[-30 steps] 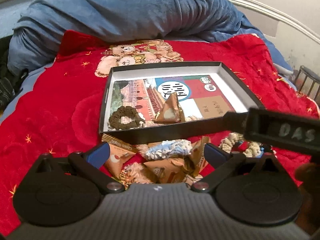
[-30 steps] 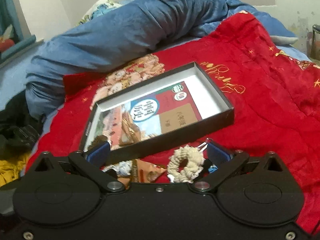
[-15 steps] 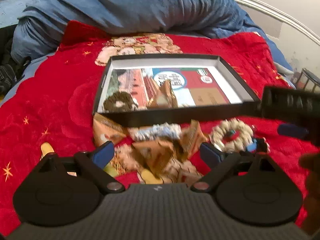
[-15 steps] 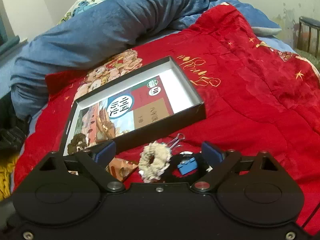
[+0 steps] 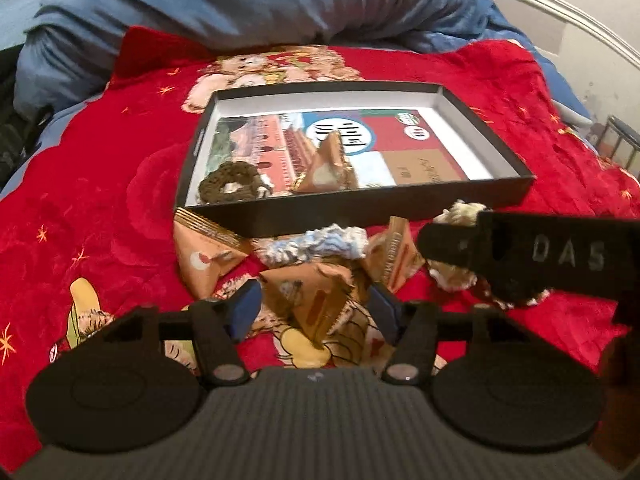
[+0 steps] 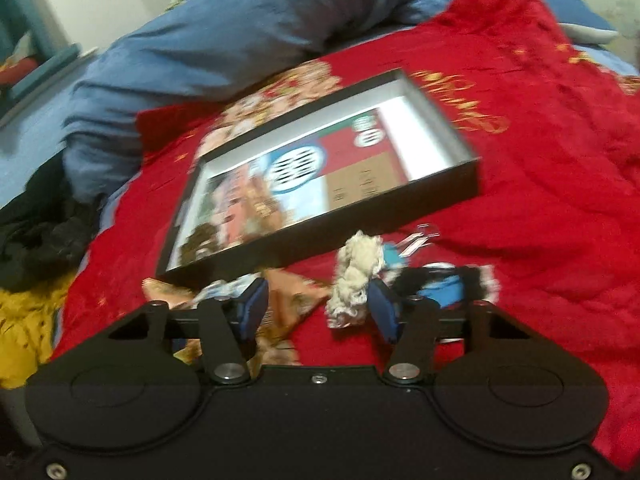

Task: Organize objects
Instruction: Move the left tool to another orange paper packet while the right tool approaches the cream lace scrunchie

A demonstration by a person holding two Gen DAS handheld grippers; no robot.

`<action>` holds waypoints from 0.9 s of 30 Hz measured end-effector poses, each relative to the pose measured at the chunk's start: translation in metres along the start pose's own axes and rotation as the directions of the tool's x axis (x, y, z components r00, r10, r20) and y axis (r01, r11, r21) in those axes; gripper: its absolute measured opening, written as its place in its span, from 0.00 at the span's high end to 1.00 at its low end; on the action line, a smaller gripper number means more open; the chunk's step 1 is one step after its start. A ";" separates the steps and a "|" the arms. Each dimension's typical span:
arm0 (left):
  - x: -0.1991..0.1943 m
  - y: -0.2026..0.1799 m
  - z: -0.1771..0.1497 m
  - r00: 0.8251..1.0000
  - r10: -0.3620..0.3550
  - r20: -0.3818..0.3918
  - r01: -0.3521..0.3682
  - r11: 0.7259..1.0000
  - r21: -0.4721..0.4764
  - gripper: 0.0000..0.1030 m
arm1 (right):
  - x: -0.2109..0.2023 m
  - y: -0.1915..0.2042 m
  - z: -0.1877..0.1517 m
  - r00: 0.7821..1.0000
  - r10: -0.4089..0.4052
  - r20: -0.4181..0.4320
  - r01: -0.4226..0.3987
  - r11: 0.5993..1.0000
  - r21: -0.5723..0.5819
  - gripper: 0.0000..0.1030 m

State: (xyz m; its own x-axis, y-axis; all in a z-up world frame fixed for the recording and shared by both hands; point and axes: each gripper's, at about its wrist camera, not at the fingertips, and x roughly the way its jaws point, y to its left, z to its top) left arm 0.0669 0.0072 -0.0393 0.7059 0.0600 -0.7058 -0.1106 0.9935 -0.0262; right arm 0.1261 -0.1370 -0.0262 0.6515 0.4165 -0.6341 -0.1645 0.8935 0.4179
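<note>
Left wrist view: three tan triangular packets (image 5: 320,300) lie at lower centre, the nearest between the closing left gripper (image 5: 316,312) jaws, untouched. The black box (image 5: 500,196) above holds one packet and one brown scrunchie (image 5: 232,184). Right gripper (image 6: 316,308), closing, brackets a cream scrunchie (image 6: 356,276); contact unclear.

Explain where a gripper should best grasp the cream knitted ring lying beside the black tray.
Probably across one side of the cream knitted ring, coming from above: it stands nearly edge-on beside the right gripper, a soft, narrow band.
</note>
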 end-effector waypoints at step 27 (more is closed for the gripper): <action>0.034 0.006 -0.002 0.998 0.033 -0.052 -0.036 0.998 -0.054 0.66 | 0.016 0.012 -0.001 0.999 -0.037 0.016 0.037 0.999 0.002 0.52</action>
State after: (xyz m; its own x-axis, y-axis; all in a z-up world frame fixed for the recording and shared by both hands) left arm 0.0887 0.0148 -0.0648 0.6644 0.0881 -0.7421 -0.1737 0.9840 -0.0387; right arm 0.1339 -0.1196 -0.0326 0.6689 0.3802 -0.6388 -0.1387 0.9081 0.3952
